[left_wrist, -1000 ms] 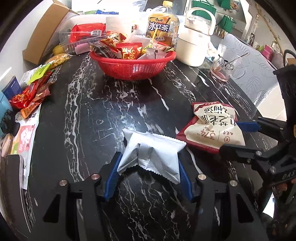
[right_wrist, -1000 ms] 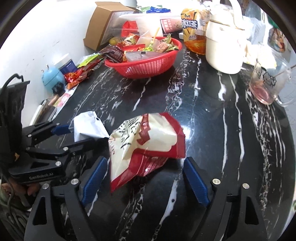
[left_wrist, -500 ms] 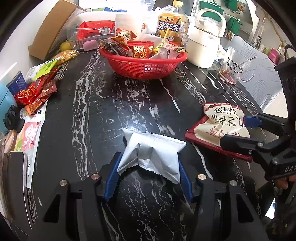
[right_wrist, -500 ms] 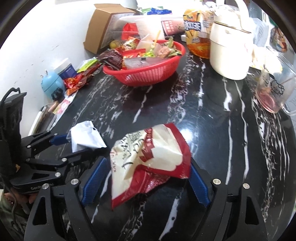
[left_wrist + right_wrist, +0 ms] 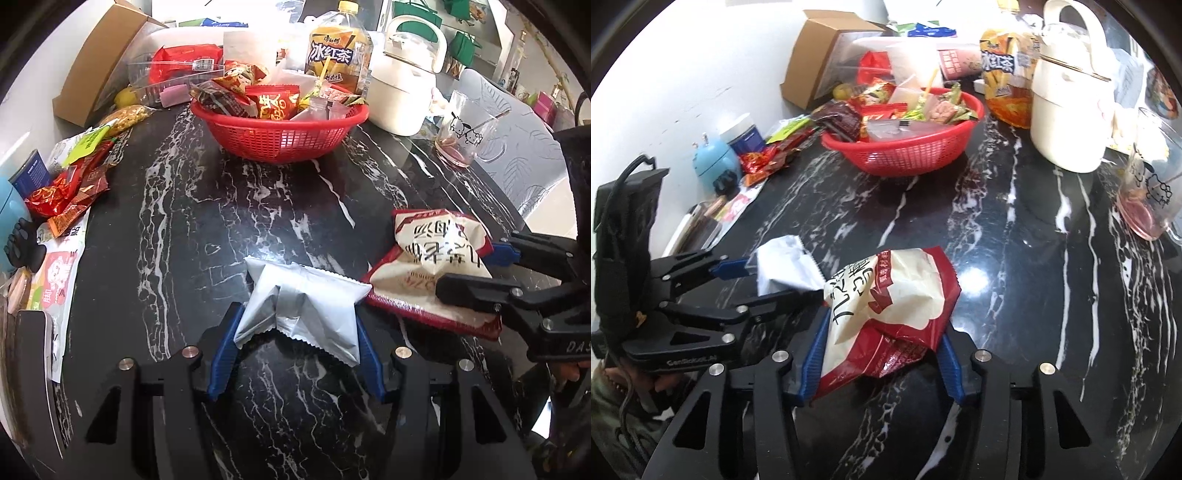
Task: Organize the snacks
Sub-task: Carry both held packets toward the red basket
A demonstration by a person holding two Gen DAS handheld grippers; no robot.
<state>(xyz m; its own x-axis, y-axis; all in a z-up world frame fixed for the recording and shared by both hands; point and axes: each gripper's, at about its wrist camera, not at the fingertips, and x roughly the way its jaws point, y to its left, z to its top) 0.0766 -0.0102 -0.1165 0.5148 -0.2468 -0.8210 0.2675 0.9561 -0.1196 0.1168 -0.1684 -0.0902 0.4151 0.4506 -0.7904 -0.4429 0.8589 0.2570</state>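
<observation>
Pinching a crumpled silver foil snack packet in the left hand-held gripper; clamping a red-and-cream crinkly snack bag in the right hand-held gripper, likely readying both for the red plastic mesh basket.

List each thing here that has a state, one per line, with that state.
Left claw: shut on the silver packet.
Right claw: shut on the red and white bag.
Red basket: upright, heaped with snacks.
Tea bottle: upright, capped.
White pot: lid on.
Glass cup: upright, a little pink liquid at the bottom.
Cardboard box: flaps open.
</observation>
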